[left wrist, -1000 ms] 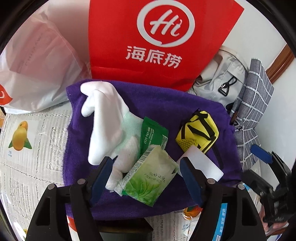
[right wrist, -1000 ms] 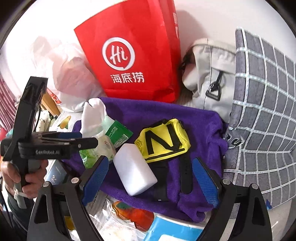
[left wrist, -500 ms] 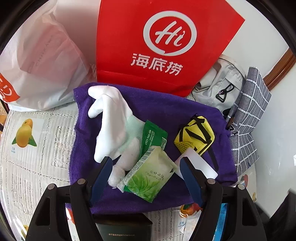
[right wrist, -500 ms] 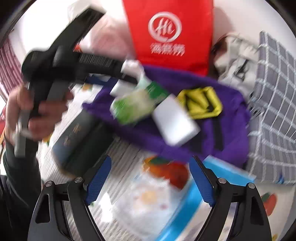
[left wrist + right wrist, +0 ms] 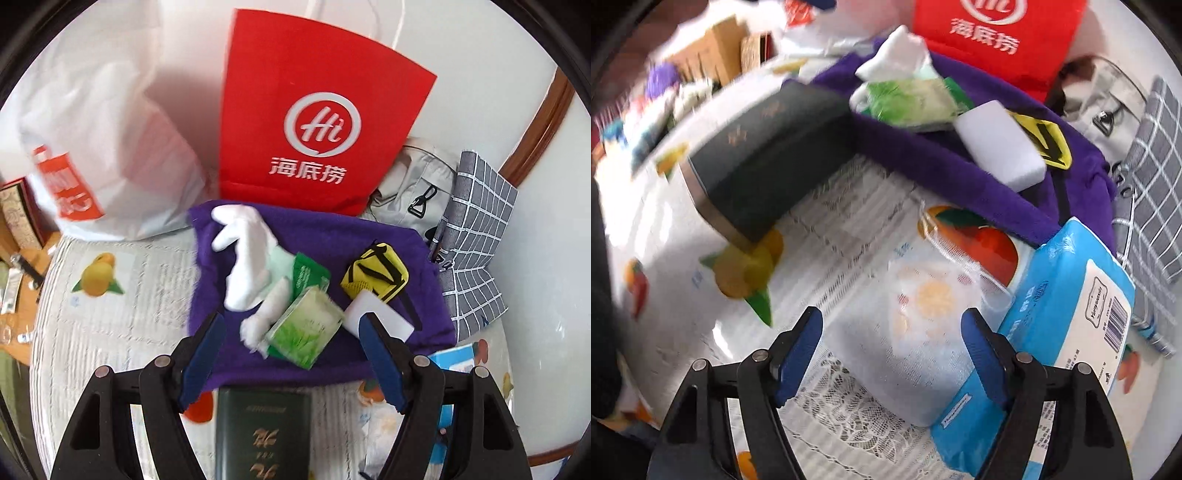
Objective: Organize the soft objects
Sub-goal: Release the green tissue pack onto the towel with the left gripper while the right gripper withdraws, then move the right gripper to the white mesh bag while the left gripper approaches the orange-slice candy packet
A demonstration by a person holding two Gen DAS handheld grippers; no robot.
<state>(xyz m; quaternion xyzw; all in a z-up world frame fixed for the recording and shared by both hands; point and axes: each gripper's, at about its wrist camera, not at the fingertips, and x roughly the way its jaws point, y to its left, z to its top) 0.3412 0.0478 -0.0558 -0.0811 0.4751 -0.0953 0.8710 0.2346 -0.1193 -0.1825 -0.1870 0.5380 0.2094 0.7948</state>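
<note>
Several soft things are already being gathered on a purple towel (image 5: 388, 240): a white cloth glove (image 5: 247, 254), a green tissue pack (image 5: 304, 328), a white sponge block (image 5: 1001, 140). A white mesh pouch (image 5: 923, 332) is being straddled, untouched, by the closing right gripper (image 5: 892, 354); the left gripper (image 5: 291, 354) is being held open, empty. "Hi" is being shown on a red paper bag (image 5: 314, 110)

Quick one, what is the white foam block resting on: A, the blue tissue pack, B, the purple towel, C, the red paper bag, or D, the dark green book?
B: the white foam block lies on the purple towel, beside the yellow pouch.
</note>
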